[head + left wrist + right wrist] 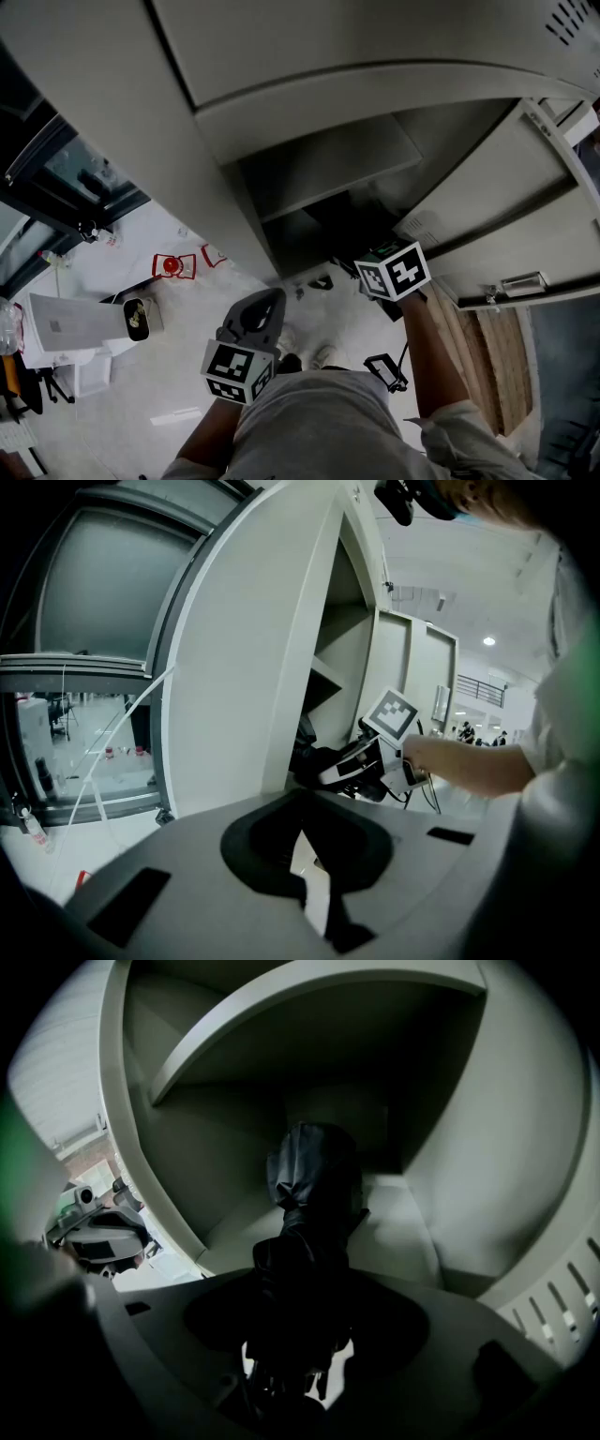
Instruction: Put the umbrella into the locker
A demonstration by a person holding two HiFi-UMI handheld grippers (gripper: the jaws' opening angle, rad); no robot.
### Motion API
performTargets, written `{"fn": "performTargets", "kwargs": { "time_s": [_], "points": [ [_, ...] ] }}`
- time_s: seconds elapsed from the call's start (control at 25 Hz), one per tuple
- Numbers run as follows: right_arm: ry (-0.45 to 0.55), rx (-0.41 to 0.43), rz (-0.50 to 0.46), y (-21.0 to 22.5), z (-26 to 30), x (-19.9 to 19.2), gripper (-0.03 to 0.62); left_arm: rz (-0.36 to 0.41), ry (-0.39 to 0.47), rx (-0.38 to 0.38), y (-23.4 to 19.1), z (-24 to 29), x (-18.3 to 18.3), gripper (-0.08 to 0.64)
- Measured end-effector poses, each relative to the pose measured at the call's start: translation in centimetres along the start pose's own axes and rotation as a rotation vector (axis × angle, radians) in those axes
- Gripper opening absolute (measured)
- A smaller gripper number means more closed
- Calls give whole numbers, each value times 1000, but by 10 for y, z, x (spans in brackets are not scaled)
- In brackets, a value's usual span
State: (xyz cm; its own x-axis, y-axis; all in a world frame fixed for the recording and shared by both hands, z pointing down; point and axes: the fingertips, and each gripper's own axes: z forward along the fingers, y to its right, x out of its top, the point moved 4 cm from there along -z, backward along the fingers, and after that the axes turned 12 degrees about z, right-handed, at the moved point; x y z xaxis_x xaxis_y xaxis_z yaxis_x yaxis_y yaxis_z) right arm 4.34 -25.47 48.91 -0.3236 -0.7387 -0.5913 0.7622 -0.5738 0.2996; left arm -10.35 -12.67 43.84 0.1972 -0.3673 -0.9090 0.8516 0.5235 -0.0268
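Right claw (291, 1372) is stuck out into the open locker (450, 1147), clamped on the folded black umbrella (314, 1185), which pokes into the compartment under the shelf (281, 1016). Left claw (314, 888) hangs low outside, jaws together on nothing. The locker door (506, 216) is swung wide on the right.

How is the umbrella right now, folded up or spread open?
Folded. The right gripper view shows the black umbrella as a narrow bundled roll, clamped in the right hand-held gripper and pointing into the locker.
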Motion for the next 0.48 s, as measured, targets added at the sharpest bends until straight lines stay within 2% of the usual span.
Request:
{"fn": "performTargets", "kwargs": {
  "time_s": [0.48],
  "points": [
    [68, -6, -3, -2, -15, 2, 253, 9, 0, -4, 0, -3, 1, 15]
  ]
}}
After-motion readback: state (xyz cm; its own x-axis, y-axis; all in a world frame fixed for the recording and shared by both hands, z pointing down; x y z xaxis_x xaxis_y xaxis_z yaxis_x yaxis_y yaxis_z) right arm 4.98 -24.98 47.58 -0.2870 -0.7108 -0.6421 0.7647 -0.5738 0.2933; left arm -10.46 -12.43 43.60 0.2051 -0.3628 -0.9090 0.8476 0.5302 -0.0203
